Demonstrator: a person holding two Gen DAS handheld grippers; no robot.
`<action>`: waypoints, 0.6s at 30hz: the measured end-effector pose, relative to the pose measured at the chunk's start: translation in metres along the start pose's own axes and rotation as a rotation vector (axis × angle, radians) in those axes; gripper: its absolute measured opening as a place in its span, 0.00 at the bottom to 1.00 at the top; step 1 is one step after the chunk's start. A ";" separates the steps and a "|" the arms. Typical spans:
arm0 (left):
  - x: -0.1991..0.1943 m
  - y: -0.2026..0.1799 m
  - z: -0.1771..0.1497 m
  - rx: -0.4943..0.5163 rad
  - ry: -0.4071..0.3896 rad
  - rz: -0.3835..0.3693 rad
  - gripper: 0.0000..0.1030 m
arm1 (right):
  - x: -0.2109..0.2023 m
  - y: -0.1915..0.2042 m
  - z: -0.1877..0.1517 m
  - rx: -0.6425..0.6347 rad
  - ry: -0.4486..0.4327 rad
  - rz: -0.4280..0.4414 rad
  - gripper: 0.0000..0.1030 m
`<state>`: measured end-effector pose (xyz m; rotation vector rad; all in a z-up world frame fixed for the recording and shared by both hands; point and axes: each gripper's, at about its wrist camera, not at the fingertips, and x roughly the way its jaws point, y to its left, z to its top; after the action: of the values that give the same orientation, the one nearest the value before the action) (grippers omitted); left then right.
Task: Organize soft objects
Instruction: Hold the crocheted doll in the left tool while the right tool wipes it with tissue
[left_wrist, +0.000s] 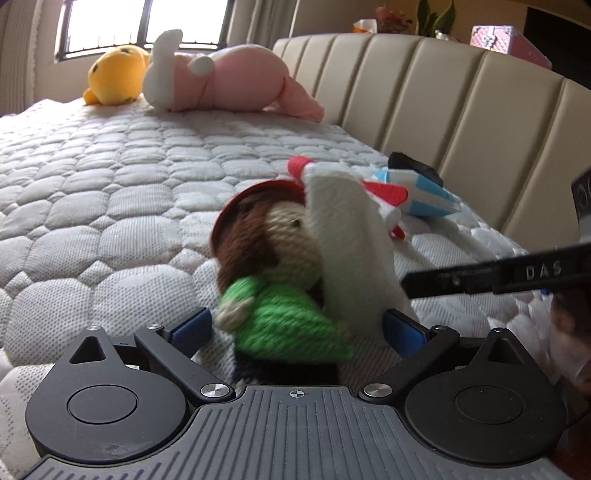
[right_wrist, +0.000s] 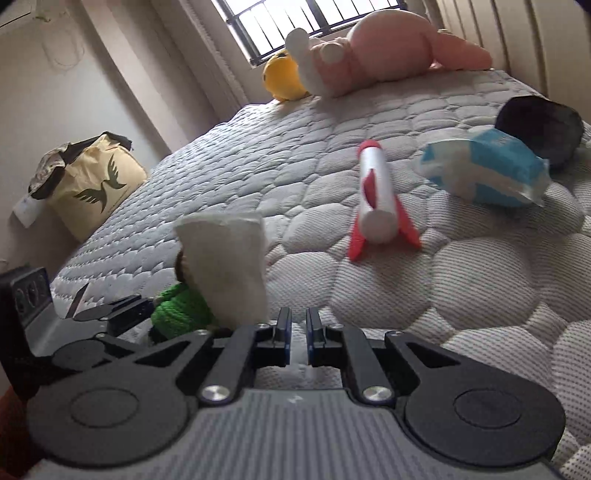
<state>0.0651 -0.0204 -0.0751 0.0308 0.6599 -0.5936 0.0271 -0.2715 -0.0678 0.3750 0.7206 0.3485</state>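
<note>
A knitted doll (left_wrist: 273, 266) with brown hair, a red hat and a green top stands on the quilted mattress (left_wrist: 110, 192). A white cloth piece (left_wrist: 351, 240) leans against it. My left gripper (left_wrist: 297, 325) is open, its blue pads on either side of the doll and cloth without pressing. My right gripper (right_wrist: 297, 332) is shut with nothing in it, just right of the cloth (right_wrist: 225, 266) and the doll (right_wrist: 181, 306). In the left wrist view its black fingers (left_wrist: 480, 280) reach in from the right, up to the cloth.
A red-and-white rocket plush (right_wrist: 376, 199), a blue-and-white pack (right_wrist: 487, 170) and a black object (right_wrist: 539, 125) lie further up the bed. A pink-and-white plush (left_wrist: 221, 81) and a yellow plush (left_wrist: 114, 74) lie below the window. The padded headboard (left_wrist: 443, 92) runs along the right. A beige bag (right_wrist: 96, 184) stands beside the bed.
</note>
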 end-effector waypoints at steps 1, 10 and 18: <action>0.002 -0.004 0.003 0.020 0.005 0.030 0.84 | -0.003 -0.005 -0.002 0.012 -0.005 -0.002 0.09; 0.008 -0.024 0.024 0.154 0.030 0.110 0.61 | -0.017 -0.010 0.004 0.026 -0.095 0.033 0.47; 0.008 -0.023 0.021 0.152 0.026 0.112 0.62 | 0.013 0.048 0.022 -0.170 -0.144 0.010 0.81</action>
<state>0.0694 -0.0479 -0.0596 0.2159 0.6329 -0.5351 0.0425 -0.2284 -0.0382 0.2401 0.5437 0.3855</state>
